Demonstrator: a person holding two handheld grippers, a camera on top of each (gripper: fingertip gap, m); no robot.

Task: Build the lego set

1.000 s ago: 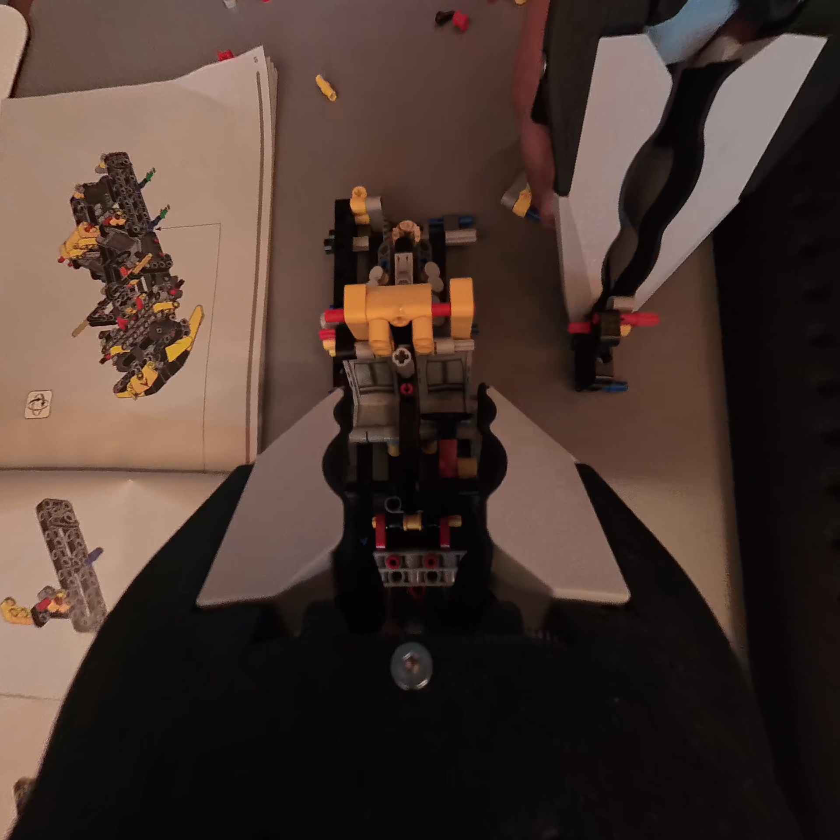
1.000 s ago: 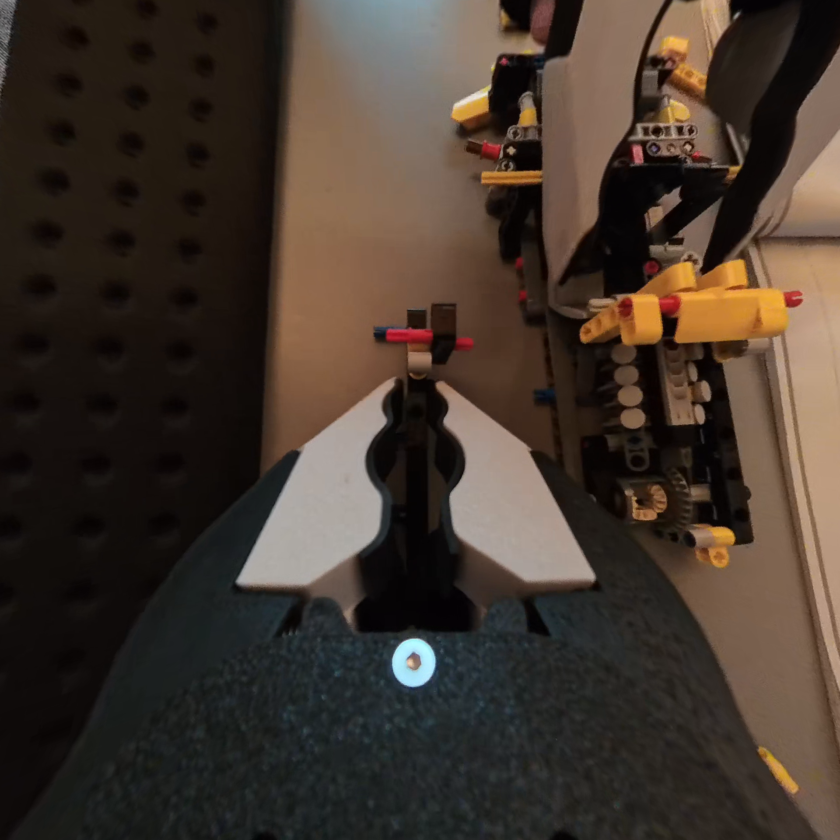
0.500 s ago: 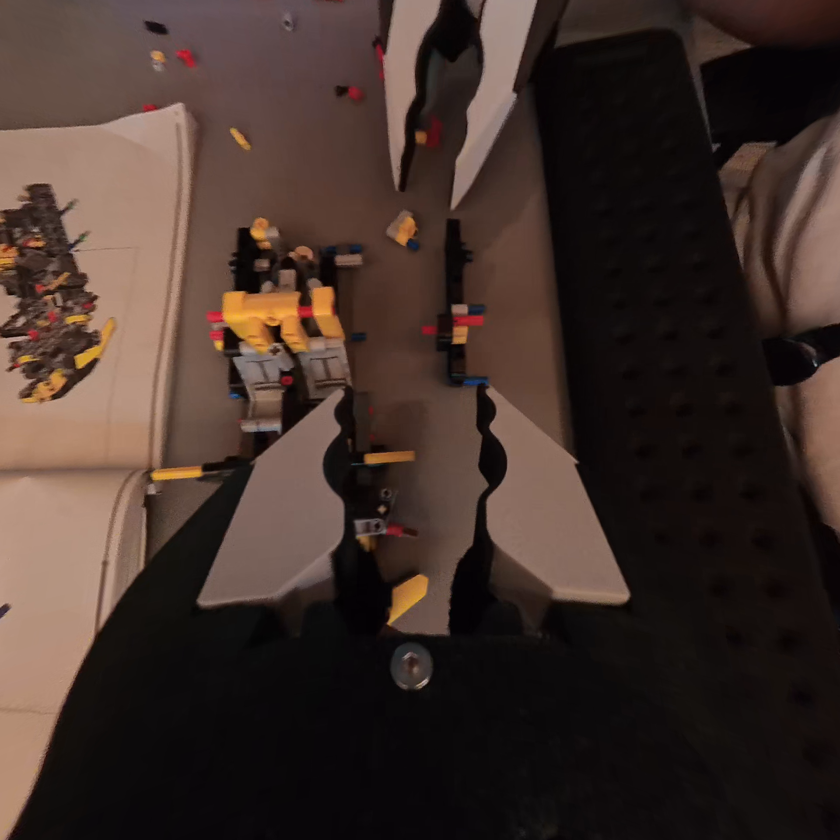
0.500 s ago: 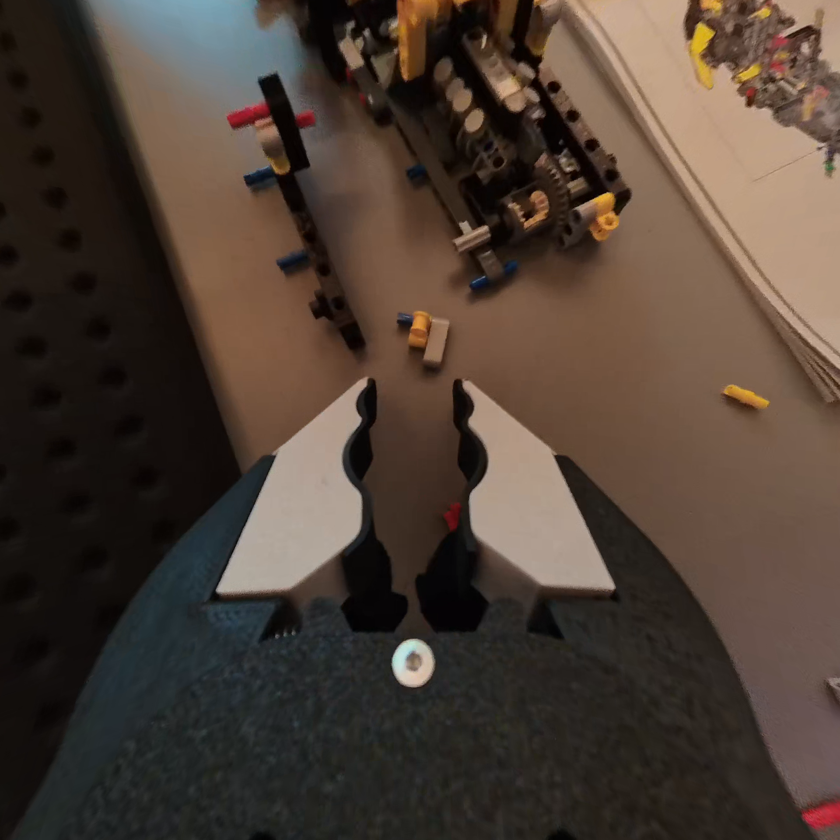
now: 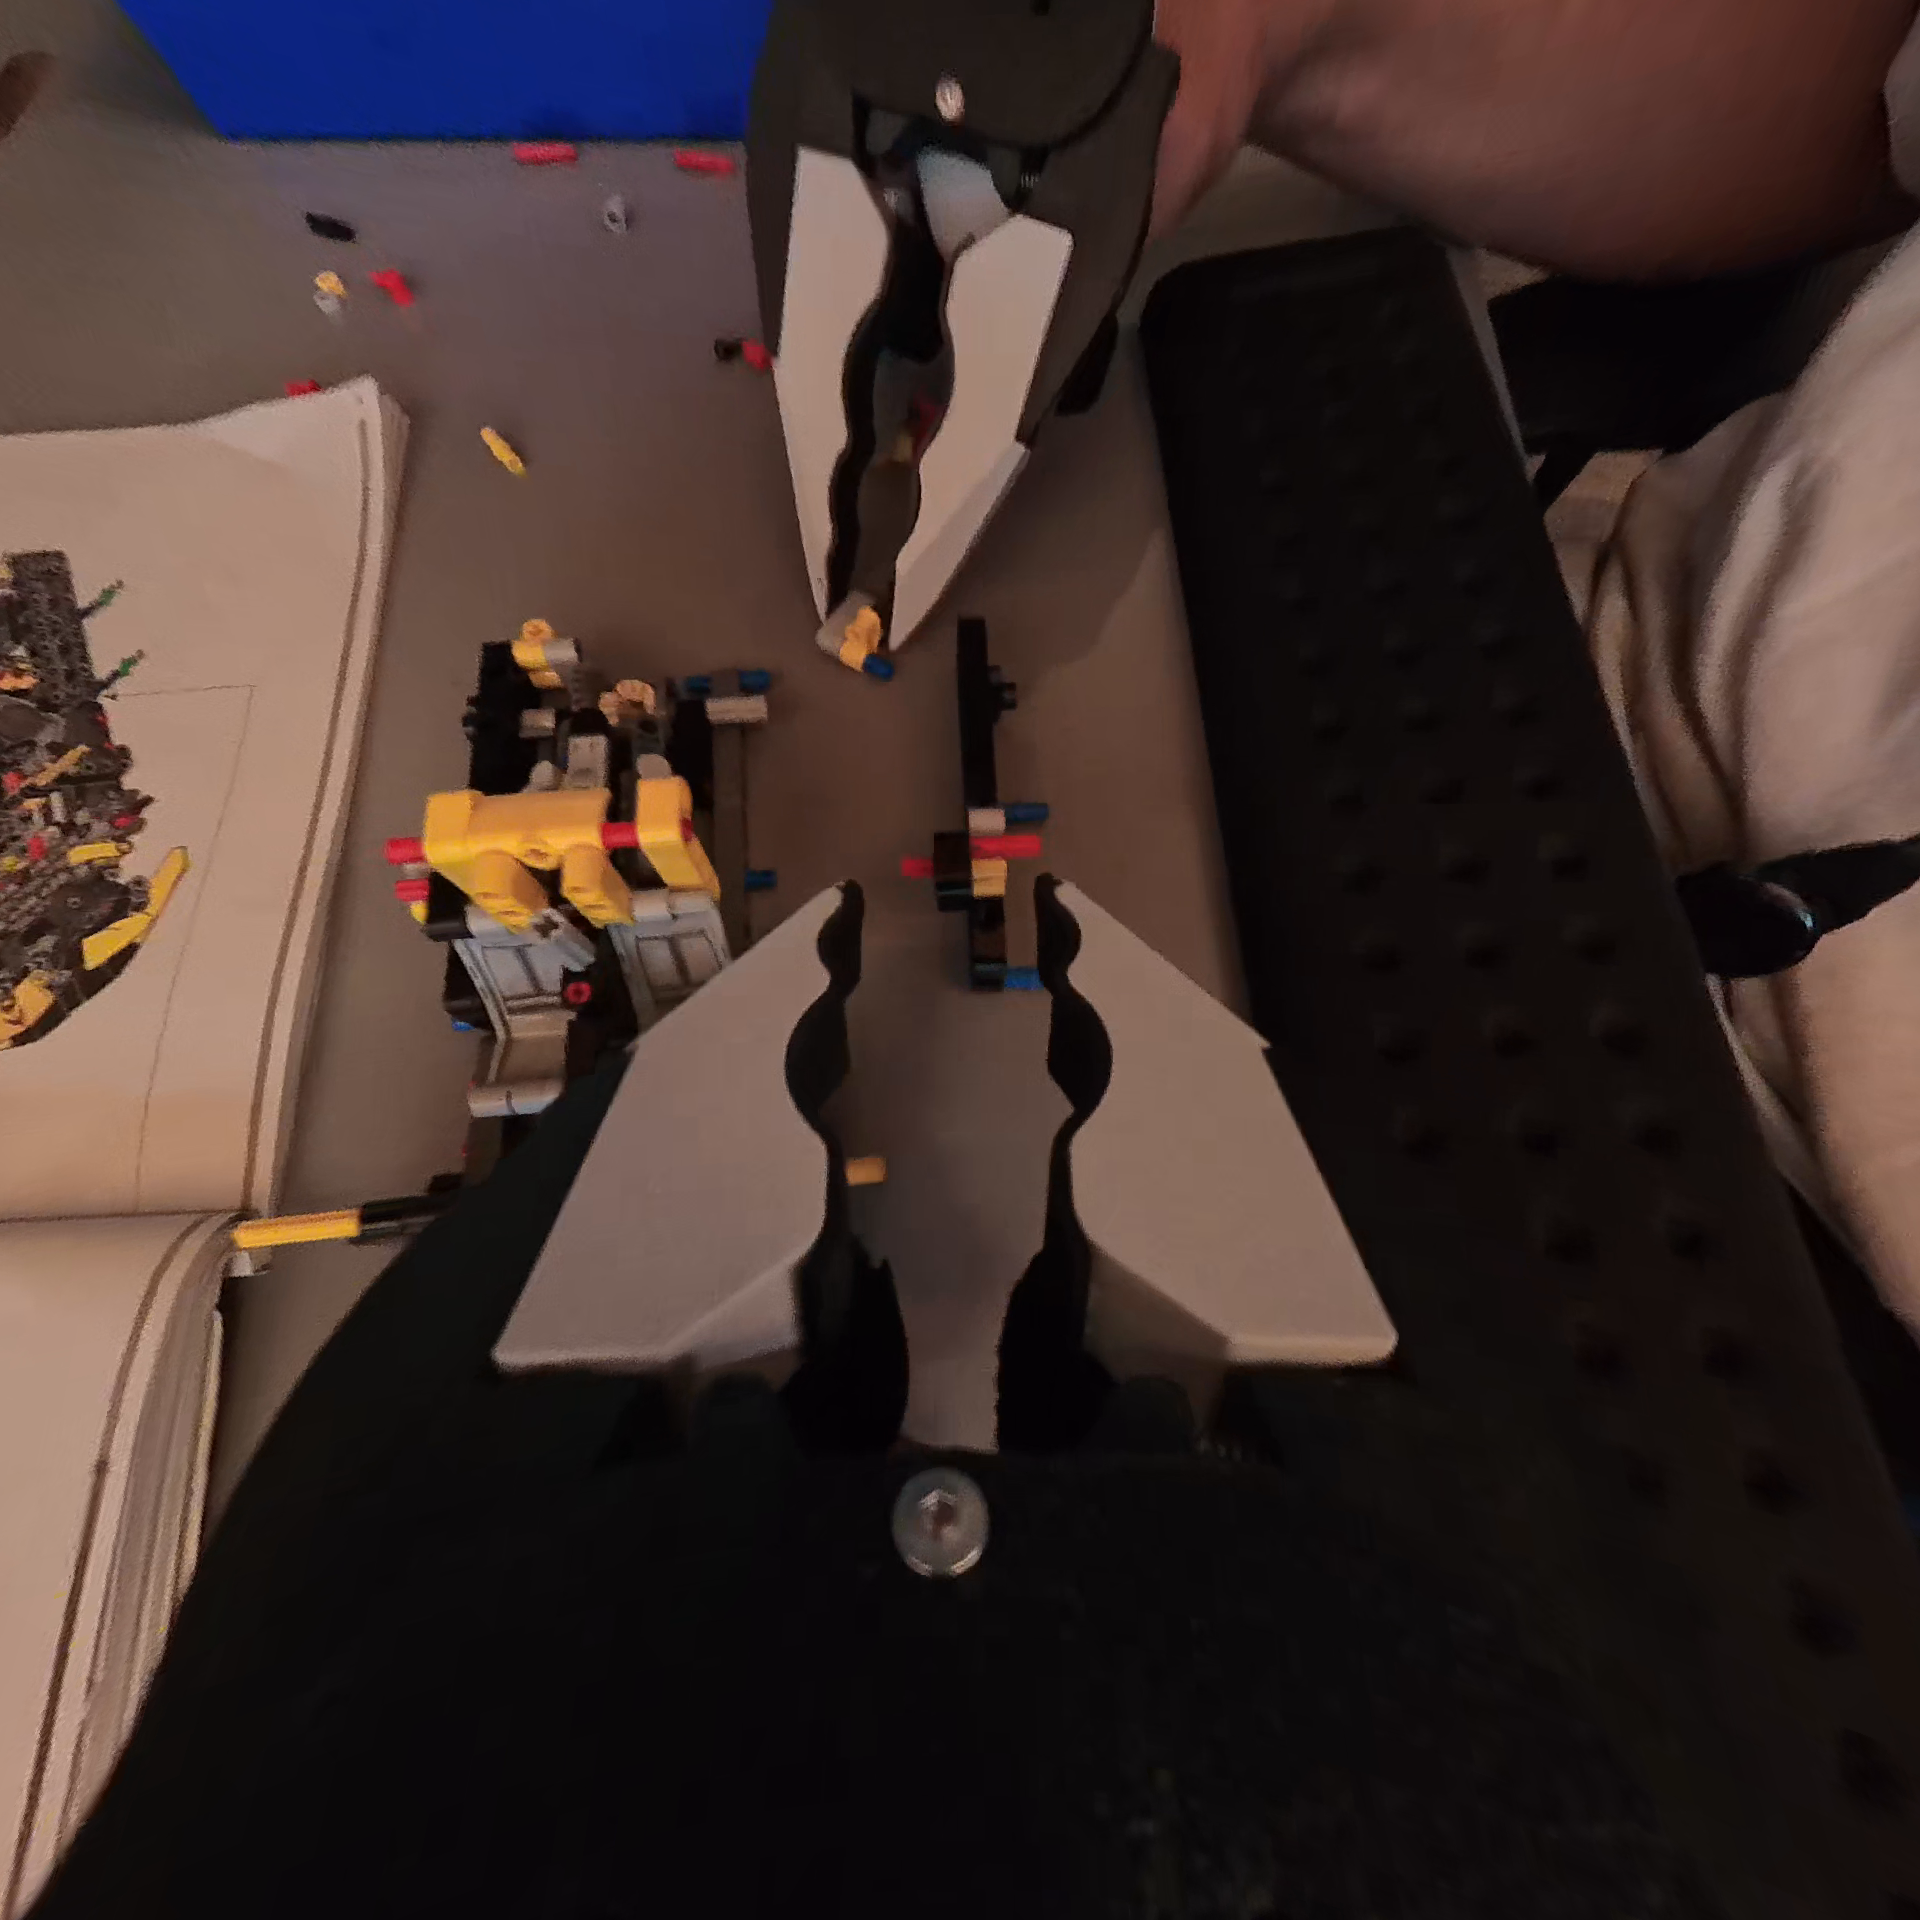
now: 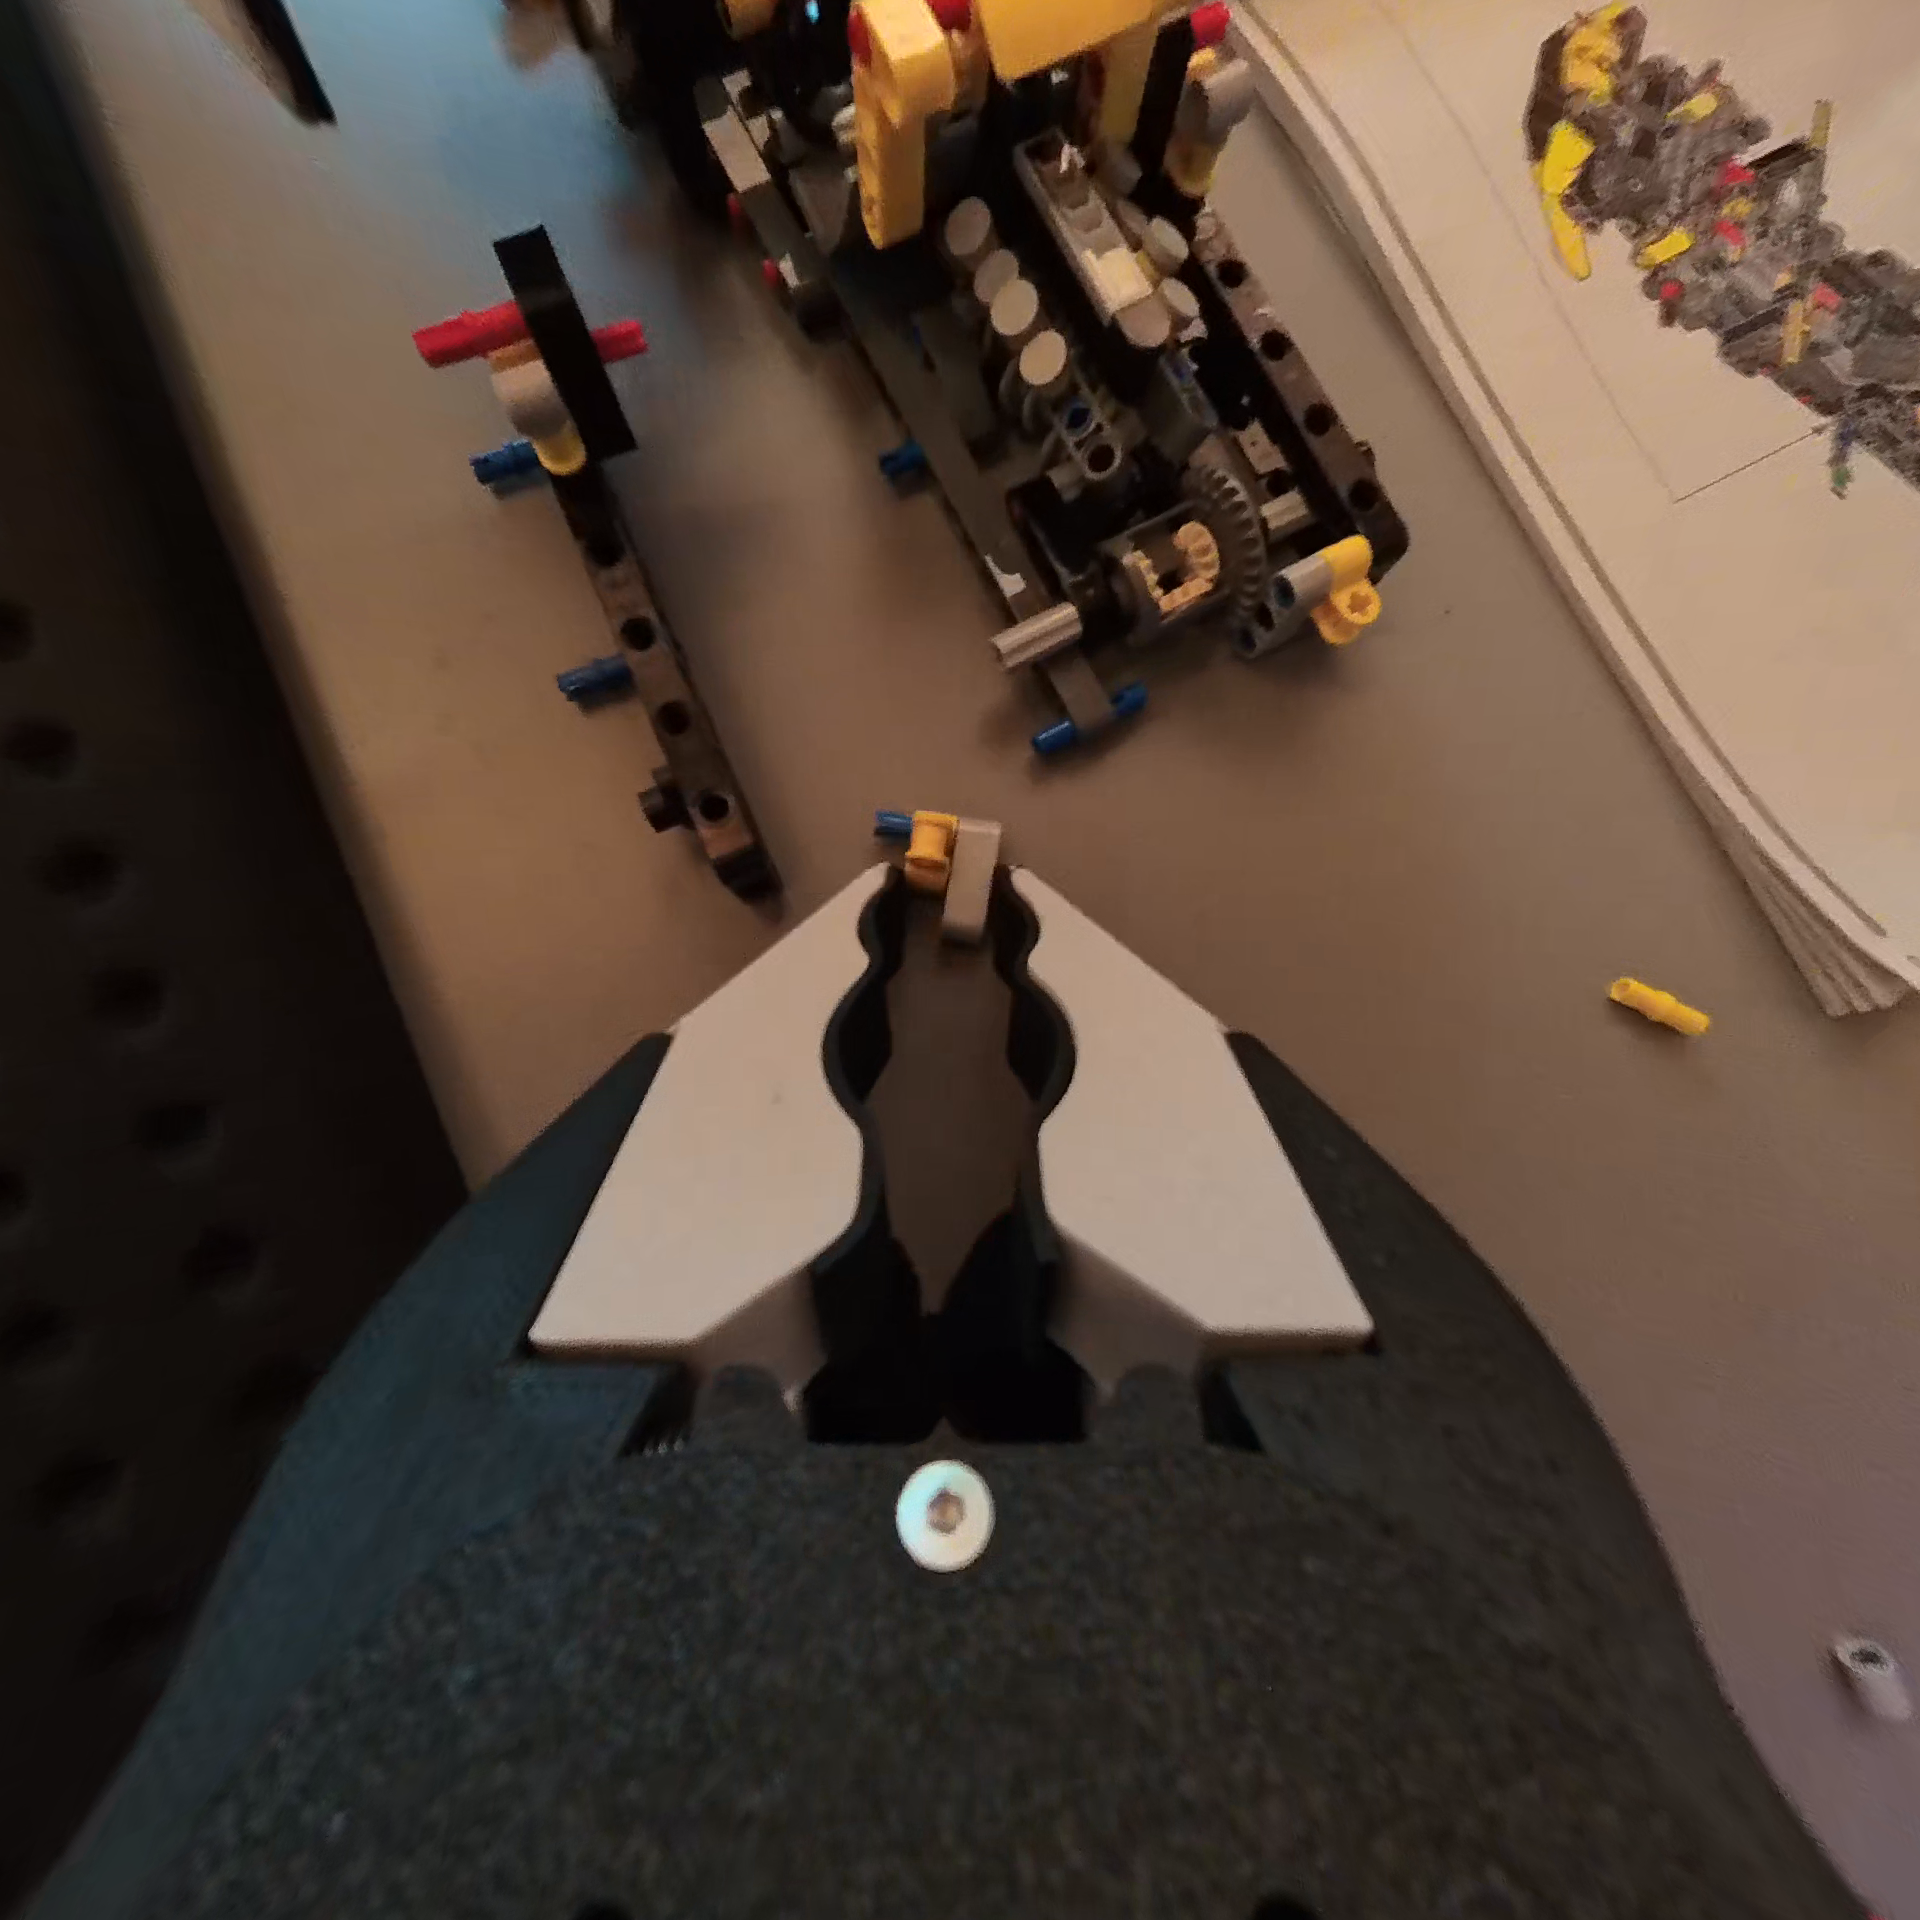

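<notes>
Right claw (image 6: pixel 948 883) pinched small grey-and-yellow connector piece (image 6: pixel 951 862) at its tips, low over desk (image 6: pixel 1299 883), beside end of black pin beam (image 6: pixel 634 582). My left claw (image 5: pixel 945 894) hung wide, empty, above that beam's other end. Main lego build (image 6: pixel 1081 343) sat beside instruction booklet (image 6: pixel 1558 416). I judged: grip shallow; squeeze firmly, lift straight, avoid twisting.

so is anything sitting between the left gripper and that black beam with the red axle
Nothing visible does. The left gripper is open, and the black beam lies just ahead of its fingertips on bare table. The main lego model sits off to the side.
</notes>
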